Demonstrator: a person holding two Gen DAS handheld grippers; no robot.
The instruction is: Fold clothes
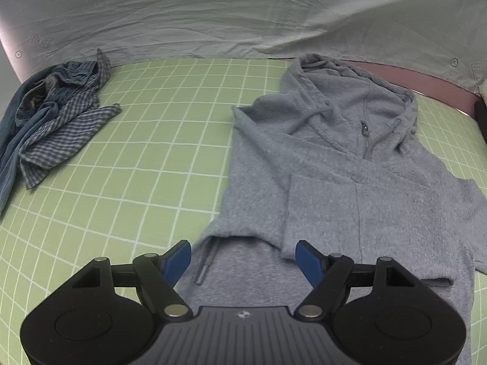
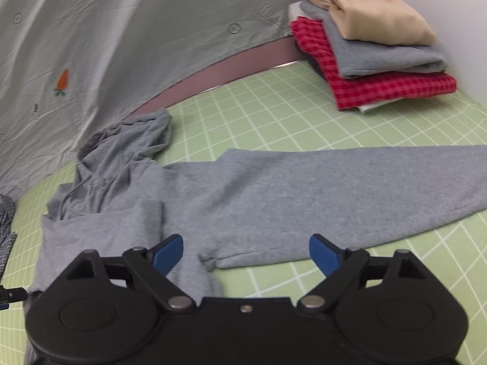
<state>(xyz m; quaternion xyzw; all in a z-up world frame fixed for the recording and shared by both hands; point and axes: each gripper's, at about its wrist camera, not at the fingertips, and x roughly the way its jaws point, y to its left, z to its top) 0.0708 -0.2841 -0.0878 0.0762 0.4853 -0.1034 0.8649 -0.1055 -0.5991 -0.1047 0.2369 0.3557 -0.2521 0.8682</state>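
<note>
- On the green gridded mat (image 1: 146, 158), the grey hoodie (image 1: 350, 182) lies flat, hood toward the draped grey sheet (image 1: 213, 21).
- Its one sleeve is folded across the body; the other sleeve (image 2: 350, 182) stretches out straight over the mat.
- Left of the hoodie, across a wide bare stretch of mat, sits a crumpled blue checked garment (image 1: 54, 121).
- Beyond the outstretched sleeve, near the mat's far edge, stands a folded stack (image 2: 374, 48).
- Left tool (image 1: 243, 261) hovers over the hoodie's hem, fingers spread, holding nothing.
- Right tool (image 2: 246, 255) is spread too, above the sleeve's armpit edge.
</note>
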